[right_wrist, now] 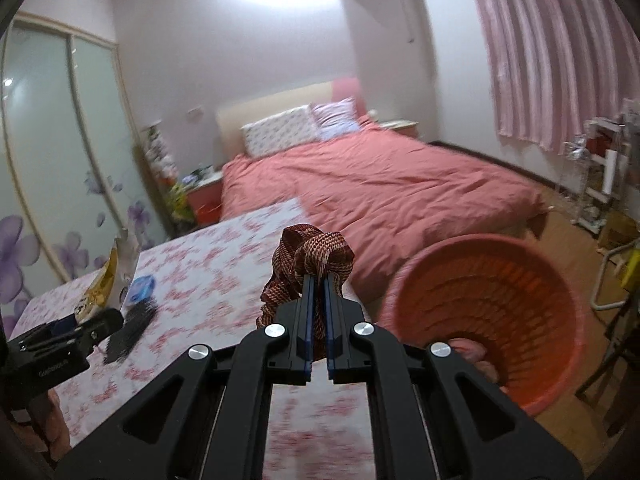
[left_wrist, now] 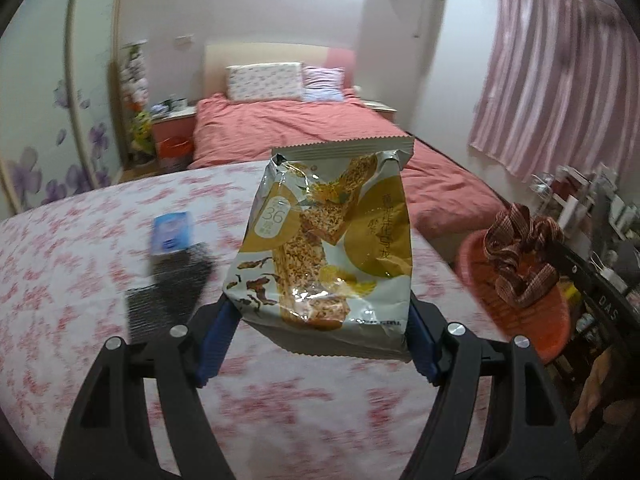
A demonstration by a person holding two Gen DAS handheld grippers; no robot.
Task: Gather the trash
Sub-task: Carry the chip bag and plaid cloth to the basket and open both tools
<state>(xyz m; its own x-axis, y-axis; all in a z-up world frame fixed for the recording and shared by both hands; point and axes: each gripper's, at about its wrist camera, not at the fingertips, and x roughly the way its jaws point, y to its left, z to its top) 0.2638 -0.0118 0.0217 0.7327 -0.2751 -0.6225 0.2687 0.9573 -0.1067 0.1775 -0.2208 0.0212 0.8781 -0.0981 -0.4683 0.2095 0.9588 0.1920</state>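
My left gripper is shut on a silver and yellow snack bag, held upright above the floral table; the bag also shows in the right wrist view. My right gripper is shut on a bunched red woven ribbon, held over the table's right edge next to the red basket. The ribbon and the basket also show in the left wrist view. A small blue packet and a black brush-like item lie on the table.
A bed with a red cover stands behind the table. A wardrobe with flower-print doors is at the left. Pink curtains and a cluttered rack are at the right. A red nightstand stands beside the bed.
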